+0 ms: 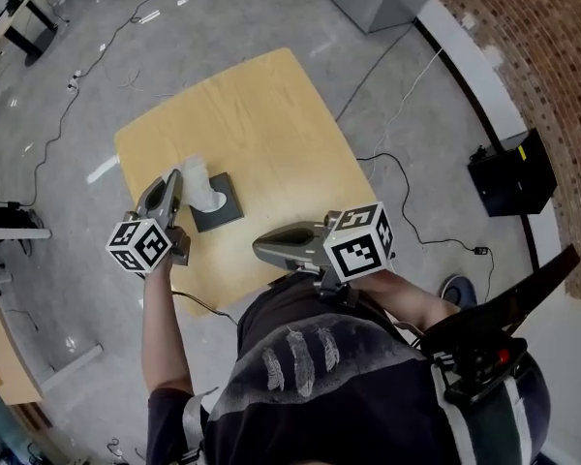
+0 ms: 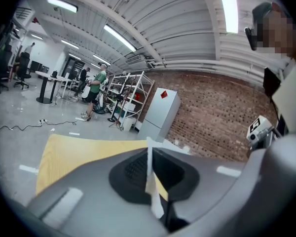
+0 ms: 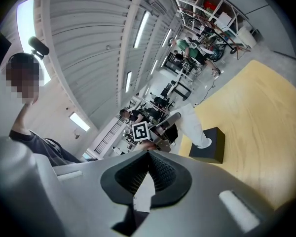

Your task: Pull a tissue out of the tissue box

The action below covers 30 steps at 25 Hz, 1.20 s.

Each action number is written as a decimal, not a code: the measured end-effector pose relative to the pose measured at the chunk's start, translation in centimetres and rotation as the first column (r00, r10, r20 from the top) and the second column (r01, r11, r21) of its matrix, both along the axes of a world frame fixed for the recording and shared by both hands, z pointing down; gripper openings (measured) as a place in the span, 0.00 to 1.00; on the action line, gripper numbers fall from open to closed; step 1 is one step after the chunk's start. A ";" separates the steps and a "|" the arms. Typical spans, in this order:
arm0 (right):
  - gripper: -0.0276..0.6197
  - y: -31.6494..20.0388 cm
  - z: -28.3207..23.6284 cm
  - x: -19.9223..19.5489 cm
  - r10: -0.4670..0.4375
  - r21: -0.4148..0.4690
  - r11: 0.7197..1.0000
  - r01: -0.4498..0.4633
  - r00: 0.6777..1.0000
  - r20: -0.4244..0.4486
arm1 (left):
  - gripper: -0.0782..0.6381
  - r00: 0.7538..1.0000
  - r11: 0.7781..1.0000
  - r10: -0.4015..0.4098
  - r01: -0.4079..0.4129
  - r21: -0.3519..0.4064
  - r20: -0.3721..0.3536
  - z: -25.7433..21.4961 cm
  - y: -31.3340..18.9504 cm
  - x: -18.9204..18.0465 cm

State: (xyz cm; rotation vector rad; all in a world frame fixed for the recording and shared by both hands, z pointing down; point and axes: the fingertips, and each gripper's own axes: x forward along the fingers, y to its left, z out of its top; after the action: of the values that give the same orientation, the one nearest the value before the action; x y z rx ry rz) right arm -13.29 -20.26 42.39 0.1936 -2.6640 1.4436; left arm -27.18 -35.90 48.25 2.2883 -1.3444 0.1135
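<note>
left gripper (image 2: 149, 149) clamped on soft white paper tissue (image 1: 201, 188) | right gripper (image 3: 148, 153) closed, empty | risk: small black tissue box (image 1: 225, 212) unheld, may lift with tissue

A pale wooden square table with rounded corners (image 1: 271, 114) stands on a grey polished concrete floor (image 1: 223, 17). One thing lies on the wood: a small dark grey square tissue box (image 1: 229, 211), flat, toward the side nearest the person. A white tissue (image 1: 196, 177) stands up from the box's top. Thin black cables (image 1: 407, 177) trail across the floor beside the table.
</note>
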 end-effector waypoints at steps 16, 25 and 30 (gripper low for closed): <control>0.04 0.6 -0.6 2.3 -0.024 0.110 0.994 0.028 0.999 -0.046 | 0.11 0.998 0.992 -0.039 0.044 0.119 -0.046 -5.0 0.8 2.2; 0.04 1.9 -1.9 -1.0 -0.007 0.154 0.988 0.013 0.999 -0.039 | 0.11 0.991 0.979 -0.068 0.089 0.181 -0.118 -8.1 4.2 -1.4; 0.04 3.3 -2.0 -3.5 0.009 0.157 0.988 -0.004 1.000 -0.030 | 0.11 0.987 0.976 -0.084 0.109 0.189 -0.137 -8.8 6.8 -3.9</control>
State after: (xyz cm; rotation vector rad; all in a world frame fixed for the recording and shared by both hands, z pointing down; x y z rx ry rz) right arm -16.79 -16.99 40.35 0.2347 -2.7550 1.2218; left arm -31.06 -29.10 39.46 2.3387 -1.4529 -0.2038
